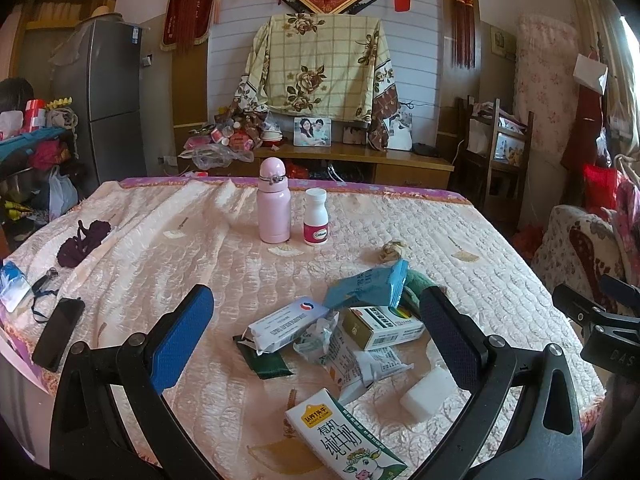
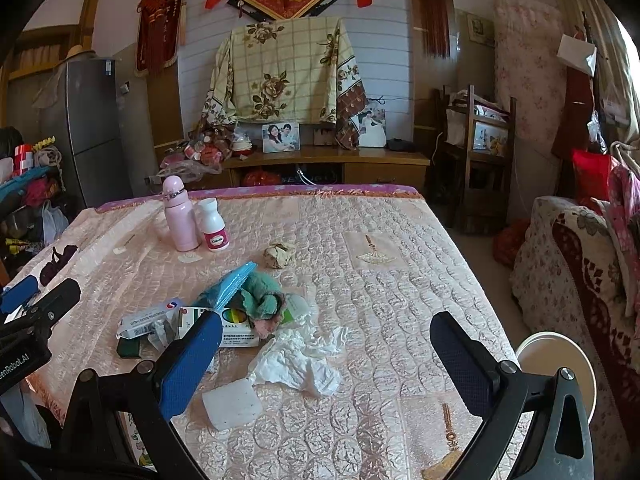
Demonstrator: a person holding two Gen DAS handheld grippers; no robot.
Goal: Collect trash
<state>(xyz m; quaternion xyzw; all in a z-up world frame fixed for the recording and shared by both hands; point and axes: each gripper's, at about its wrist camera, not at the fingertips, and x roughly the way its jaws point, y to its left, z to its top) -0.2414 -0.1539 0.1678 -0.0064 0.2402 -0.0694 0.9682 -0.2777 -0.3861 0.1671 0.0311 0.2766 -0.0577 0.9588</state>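
Observation:
A heap of trash lies on the quilted pink table cover point(image 1: 200, 264). It holds a white medicine box point(image 1: 286, 322), a green-and-white box point(image 1: 384, 326), a blue wrapper point(image 1: 368, 286), a milk carton point(image 1: 344, 436), a white foam block point(image 1: 428, 392) and a paper ball point(image 1: 390, 250). My left gripper point(image 1: 316, 320) is open above the heap and holds nothing. In the right wrist view my right gripper point(image 2: 326, 340) is open and empty over crumpled white tissue point(image 2: 300, 356). The foam block point(image 2: 232, 404), blue wrapper point(image 2: 228, 288), a teal cloth point(image 2: 262, 296) and the paper ball point(image 2: 280, 255) show there too.
A pink flask point(image 1: 274, 200) and a white pill bottle point(image 1: 316, 218) stand at the far side. A black phone point(image 1: 58, 334), keys and dark yarn point(image 1: 82, 242) lie at the left. A white bin point(image 2: 556, 364) stands at the table's right, by a sofa point(image 2: 580, 264).

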